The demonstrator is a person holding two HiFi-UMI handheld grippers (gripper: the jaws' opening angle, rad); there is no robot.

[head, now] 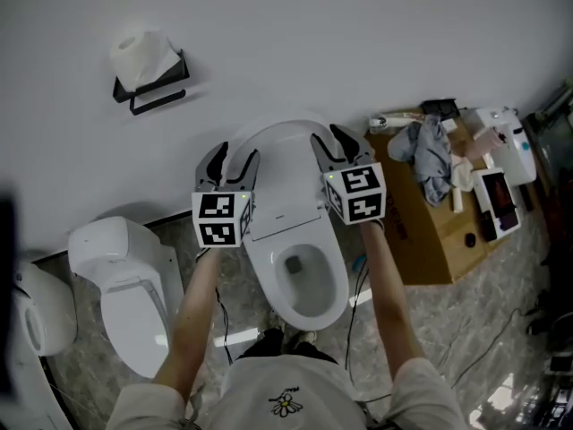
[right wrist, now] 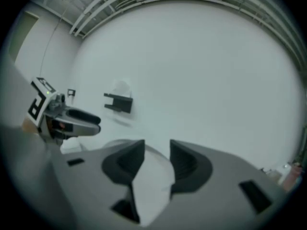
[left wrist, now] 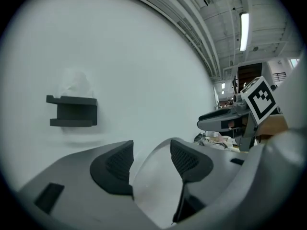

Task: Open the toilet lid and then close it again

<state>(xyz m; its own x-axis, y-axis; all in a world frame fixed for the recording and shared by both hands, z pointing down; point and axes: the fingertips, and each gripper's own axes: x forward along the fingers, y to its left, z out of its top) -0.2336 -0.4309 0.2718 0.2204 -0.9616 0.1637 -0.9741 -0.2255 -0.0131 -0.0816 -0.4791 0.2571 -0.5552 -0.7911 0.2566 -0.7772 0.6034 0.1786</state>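
Note:
The white toilet (head: 309,307) stands against the wall with its lid (head: 279,155) raised upright and the seat and bowl exposed. My left gripper (head: 232,158) straddles the lid's left edge, and my right gripper (head: 332,141) straddles its right edge. In the left gripper view the lid's rim (left wrist: 152,183) lies between the dark pads (left wrist: 114,164) of the left gripper (left wrist: 151,159) with a gap beside it. The right gripper view shows the same rim (right wrist: 152,186) between that gripper's (right wrist: 157,159) spread pads. Both grippers are open; neither presses on the lid.
A black holder with a toilet roll (head: 150,77) hangs on the wall at upper left. A second white fixture (head: 125,285) stands left of the toilet. A cardboard box (head: 430,236) with cloth and small items sits to the right.

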